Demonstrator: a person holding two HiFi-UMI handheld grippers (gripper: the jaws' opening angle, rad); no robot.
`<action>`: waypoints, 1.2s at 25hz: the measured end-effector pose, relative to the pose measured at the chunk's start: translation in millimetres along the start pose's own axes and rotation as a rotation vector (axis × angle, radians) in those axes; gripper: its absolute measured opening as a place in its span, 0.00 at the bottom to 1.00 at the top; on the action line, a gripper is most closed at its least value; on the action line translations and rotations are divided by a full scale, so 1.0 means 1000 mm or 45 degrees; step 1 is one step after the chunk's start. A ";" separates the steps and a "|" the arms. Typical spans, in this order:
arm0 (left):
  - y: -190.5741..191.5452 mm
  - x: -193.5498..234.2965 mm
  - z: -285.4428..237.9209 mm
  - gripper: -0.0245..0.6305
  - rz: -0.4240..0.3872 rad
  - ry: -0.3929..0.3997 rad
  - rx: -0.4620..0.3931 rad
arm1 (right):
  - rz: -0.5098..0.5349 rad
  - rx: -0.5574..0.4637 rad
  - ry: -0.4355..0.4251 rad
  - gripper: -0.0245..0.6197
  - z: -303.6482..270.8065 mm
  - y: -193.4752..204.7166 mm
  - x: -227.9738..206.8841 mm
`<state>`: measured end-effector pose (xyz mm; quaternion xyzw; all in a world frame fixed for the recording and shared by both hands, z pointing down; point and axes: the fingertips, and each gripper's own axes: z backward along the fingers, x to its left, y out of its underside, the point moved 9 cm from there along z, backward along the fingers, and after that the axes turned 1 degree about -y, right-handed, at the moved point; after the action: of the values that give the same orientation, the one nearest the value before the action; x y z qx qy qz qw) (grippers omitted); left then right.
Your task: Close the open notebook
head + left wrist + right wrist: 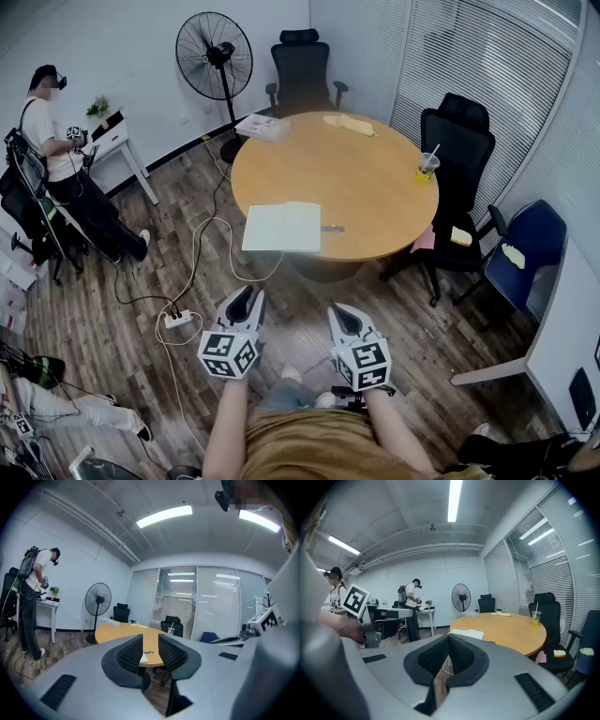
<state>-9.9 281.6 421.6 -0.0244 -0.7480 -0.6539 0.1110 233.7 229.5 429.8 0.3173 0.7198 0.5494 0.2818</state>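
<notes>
The open notebook [281, 227] lies white and flat at the near edge of the round wooden table [375, 187], with a small dark pen [332, 228] just right of it. Both grippers hang over the floor short of the table, apart from the notebook. My left gripper [246, 300] is open with nothing between its jaws; in the left gripper view [150, 652] a sliver of the notebook [144, 657] shows through the gap. My right gripper [344, 313] is shut and empty, its tips meeting [448, 639]. The right gripper view shows the notebook [466, 633] ahead on the table's edge.
A drink cup with a straw [427, 169], a stack of papers [262, 127] and a yellow cloth [349, 123] are on the table. Black chairs [459, 150] and a fan [215, 56] ring it. A power strip [177, 320] with cables lies on the floor. Another person [56, 141] stands far left.
</notes>
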 end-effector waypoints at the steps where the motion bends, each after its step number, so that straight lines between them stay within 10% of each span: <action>1: 0.003 -0.002 0.001 0.22 0.004 -0.001 0.004 | 0.001 0.007 0.000 0.05 0.002 0.002 0.000; 20: 0.024 0.017 -0.019 0.20 0.061 -0.031 0.107 | 0.012 0.103 0.008 0.06 -0.045 0.014 -0.017; 30: 0.012 0.113 -0.122 0.19 0.099 0.006 0.128 | 0.029 0.149 0.083 0.06 -0.159 -0.005 -0.052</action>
<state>-101.6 151.1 470.4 -0.0462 -0.7781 -0.6108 0.1393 146.3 90.9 465.9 0.3233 0.7559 0.5196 0.2329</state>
